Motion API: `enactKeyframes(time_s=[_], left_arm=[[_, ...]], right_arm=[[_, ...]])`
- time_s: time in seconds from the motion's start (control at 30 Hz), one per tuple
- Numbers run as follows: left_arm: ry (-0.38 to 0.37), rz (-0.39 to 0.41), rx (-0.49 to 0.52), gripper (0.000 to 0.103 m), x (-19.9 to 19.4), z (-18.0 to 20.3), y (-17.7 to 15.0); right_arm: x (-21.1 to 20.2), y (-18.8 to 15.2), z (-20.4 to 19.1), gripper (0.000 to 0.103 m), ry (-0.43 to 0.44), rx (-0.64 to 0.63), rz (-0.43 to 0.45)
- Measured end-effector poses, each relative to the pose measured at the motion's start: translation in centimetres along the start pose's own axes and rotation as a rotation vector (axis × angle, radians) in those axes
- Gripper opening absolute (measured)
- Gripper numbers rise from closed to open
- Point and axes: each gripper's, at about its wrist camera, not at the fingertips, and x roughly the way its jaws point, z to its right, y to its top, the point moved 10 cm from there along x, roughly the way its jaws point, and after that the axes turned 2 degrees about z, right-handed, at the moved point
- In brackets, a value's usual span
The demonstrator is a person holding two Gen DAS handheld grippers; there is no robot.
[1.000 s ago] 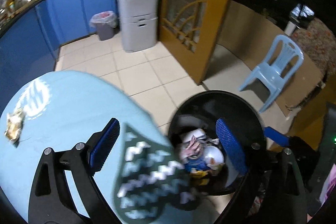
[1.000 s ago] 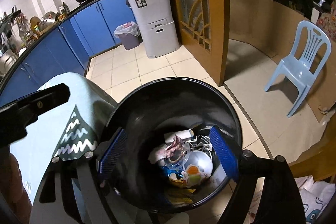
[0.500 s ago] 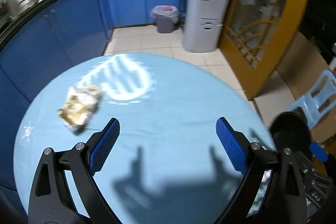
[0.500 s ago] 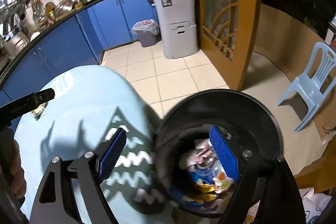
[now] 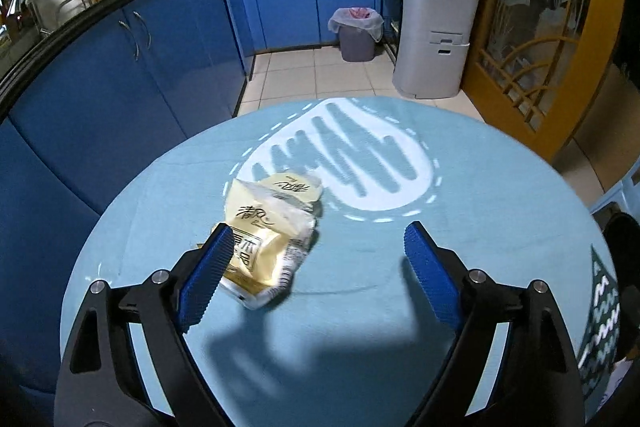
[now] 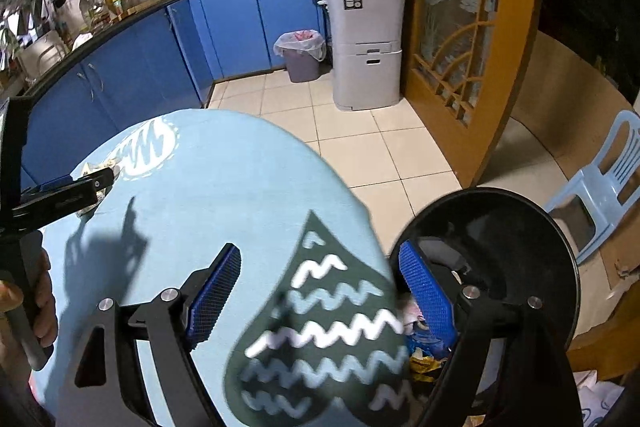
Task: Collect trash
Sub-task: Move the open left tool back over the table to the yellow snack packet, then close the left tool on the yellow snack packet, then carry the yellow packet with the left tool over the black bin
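A crumpled yellow and white wrapper (image 5: 272, 235) lies on the round table's light blue cloth (image 5: 480, 207). My left gripper (image 5: 318, 231) hovers over it, jaws wide and closing. The wrapper sits between them close to the left finger (image 5: 208, 267), and neither pad presses on it. In the right wrist view the left gripper (image 6: 80, 187) shows at the far left, held by a hand (image 6: 40, 307). My right gripper (image 6: 320, 249) is open with nothing in it, above the table edge (image 6: 352, 195) beside the black bin (image 6: 520, 227). Trash (image 6: 420, 343) lies at the bin's bottom.
Blue kitchen cabinets (image 5: 160, 67) curve behind the table. A grey bin with a white liner (image 5: 356, 35) and a tall pale grey unit (image 5: 436, 39) stand on the tiled floor. An orange door (image 5: 540, 27) is at the right, and a light blue plastic chair (image 6: 600, 179) stands beyond the black bin.
My left gripper swung from above the black bin across the table to the wrapper, and its jaws narrowed a little. My right gripper shifted from over the bin to the table edge.
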Motion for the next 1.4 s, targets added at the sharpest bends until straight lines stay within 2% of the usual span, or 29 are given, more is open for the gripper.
enactKeyframes(time_s=[0.23,0.57,0.67,0.83,1.4], left_arm=[[-0.028,-0.017,-0.001,0.084,1.4,-1.2,-0.6],[-0.020,-0.019,-0.054,0.039,1.7,-3.1,-0.7],[-0.018,-0.006,-0.067,0.033,1.0,-3.0,-0.7],[-0.040,0.007,-0.045,0.031,-0.3,-1.1,-0.7],[-0.146,0.062,0.120,0.030,-5.0,11.4,-0.1]], right_arm=[[1.0,0.3,-3.4,0.080,0.003,-0.047,-0.011],[0.9,0.7,-4.8,0.080,-0.005,-0.077,-0.007],[0.5,0.8,-4.7,0.080,-0.003,-0.074,-0.002],[-0.4,0.7,-3.8,0.080,-0.006,-0.060,0.013],[-3.4,-0.4,3.6,0.080,-0.039,0.056,0.047]])
